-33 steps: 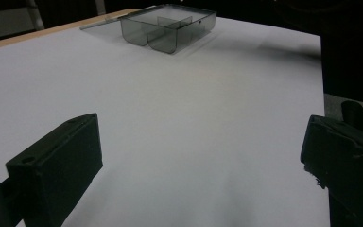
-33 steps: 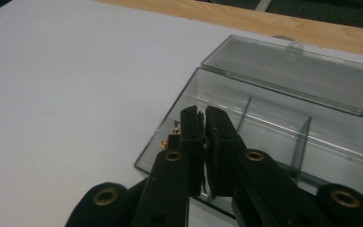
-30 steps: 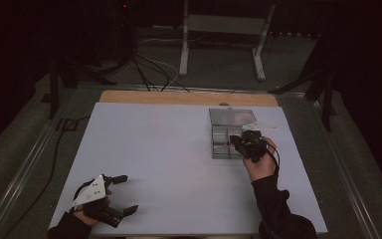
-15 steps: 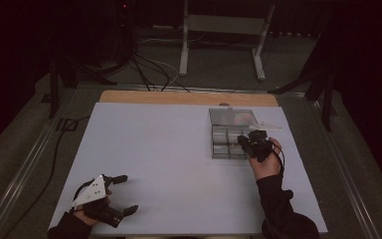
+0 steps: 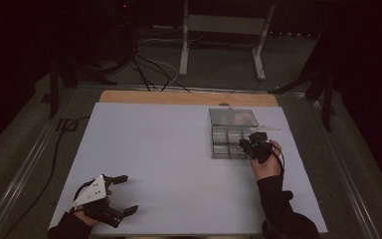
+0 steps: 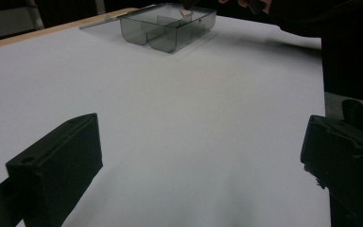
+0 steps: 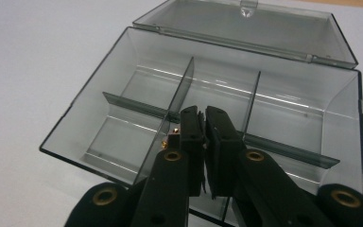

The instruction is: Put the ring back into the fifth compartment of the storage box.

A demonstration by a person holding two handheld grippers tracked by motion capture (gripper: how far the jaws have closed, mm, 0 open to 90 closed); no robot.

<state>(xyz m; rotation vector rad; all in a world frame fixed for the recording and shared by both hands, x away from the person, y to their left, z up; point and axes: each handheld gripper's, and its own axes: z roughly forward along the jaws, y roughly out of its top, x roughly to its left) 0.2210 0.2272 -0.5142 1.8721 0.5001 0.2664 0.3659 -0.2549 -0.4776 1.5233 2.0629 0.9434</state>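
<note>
White tabletop (image 5: 179, 149), dark room beyond: two handheld grippers at work beside a smoky clear compartment box (image 7: 137, 94).

Right gripper (image 7: 204, 130) hovers over the box's near compartments, jaws pressed almost together; whether anything sits between them is hard to tell. Its open lid (image 7: 264, 28) lies beyond the tips. Left gripper (image 5: 124, 194) rests well apart, jaws spread wide, box far ahead.

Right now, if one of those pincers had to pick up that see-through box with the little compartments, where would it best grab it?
Probably the clear box by its bare left outer wall, coming straight down from above. It sits open, its lid folded flat behind, so the thin upright wall is free for one jaw inside and one outside. The right gripper, its jaws together, hovers over the dividers.
</note>
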